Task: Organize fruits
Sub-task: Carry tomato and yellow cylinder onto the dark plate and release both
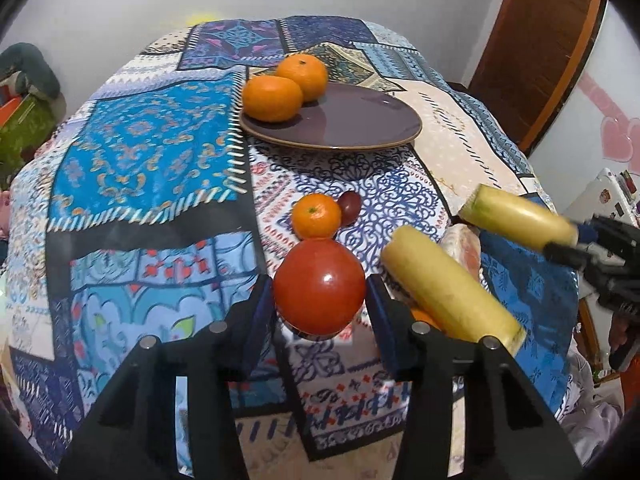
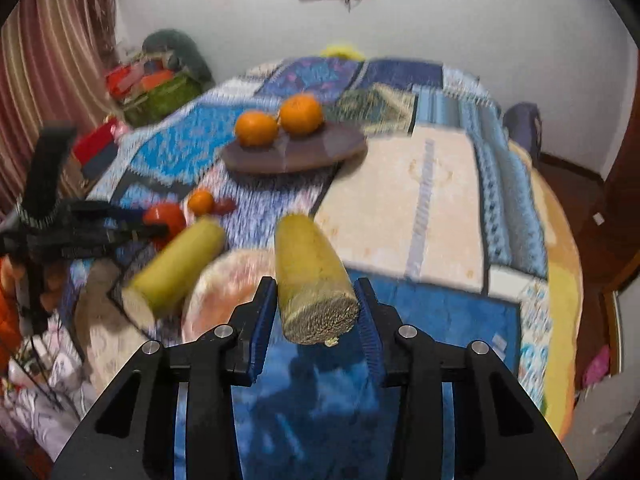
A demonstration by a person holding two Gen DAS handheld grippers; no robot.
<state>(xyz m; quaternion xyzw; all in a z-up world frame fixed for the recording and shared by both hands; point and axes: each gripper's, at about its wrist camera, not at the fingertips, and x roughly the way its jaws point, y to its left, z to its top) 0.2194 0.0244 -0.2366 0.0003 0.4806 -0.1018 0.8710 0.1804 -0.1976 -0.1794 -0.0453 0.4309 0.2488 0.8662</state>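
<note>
Tomato [image 1: 319, 286] held between the blue pads of the left gripper [image 1: 320, 304], jaws closed on its flanks, lifted clear of the patchwork tablecloth [image 1: 140, 152]; judged a carry toward the purple plate [image 1: 360, 120] at far centre, already loaded with two tangerines [image 1: 273, 98] at its left edge. Third tangerine [image 1: 316, 216] and dark plum [image 1: 349, 207] waiting on the cloth just beyond the tomato. Corn piece [image 2: 314, 276] clamped near its cut end by the right gripper [image 2: 316, 312], tip pointing far, raised above the cloth; blurred, probably in transit. Second corn piece [image 1: 452, 286] lying at near right, beside a pale object, identity unclear. Both tools level, aimed toward the plate.
</note>
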